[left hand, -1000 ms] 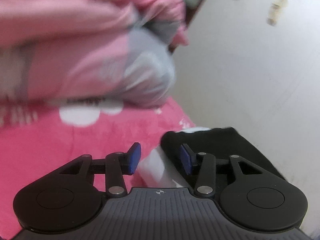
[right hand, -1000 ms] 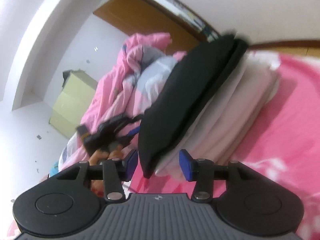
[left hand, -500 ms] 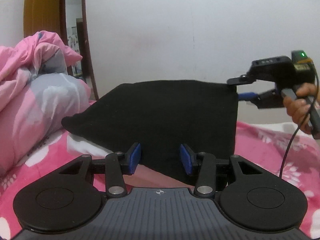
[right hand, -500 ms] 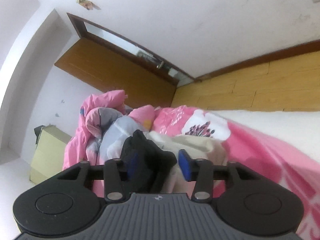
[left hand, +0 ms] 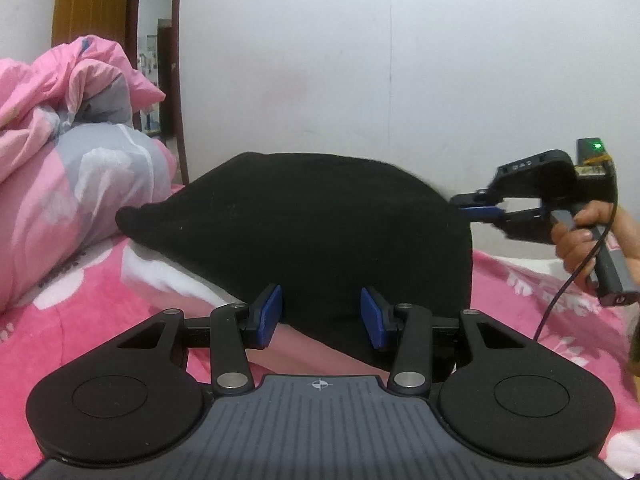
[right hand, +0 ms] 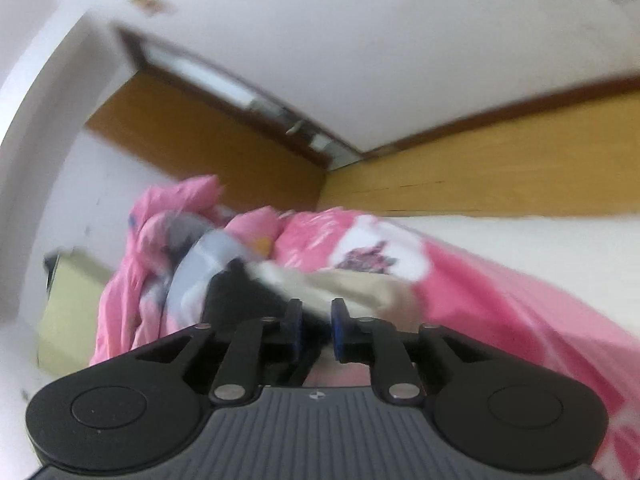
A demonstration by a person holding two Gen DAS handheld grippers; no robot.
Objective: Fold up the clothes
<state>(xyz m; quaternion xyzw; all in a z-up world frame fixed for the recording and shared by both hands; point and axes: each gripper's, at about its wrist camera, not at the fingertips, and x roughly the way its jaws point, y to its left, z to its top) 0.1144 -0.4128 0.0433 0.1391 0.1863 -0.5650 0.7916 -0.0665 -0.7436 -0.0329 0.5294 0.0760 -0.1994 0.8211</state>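
My left gripper [left hand: 320, 316] has its jaws half open around the near edge of the black cloth [left hand: 304, 232] on the bed [left hand: 80, 304], not pressing it. My right gripper [left hand: 480, 211] has just been closing its jaws on the far corner. If only one side grips, the cloth may slide and fold crooked.
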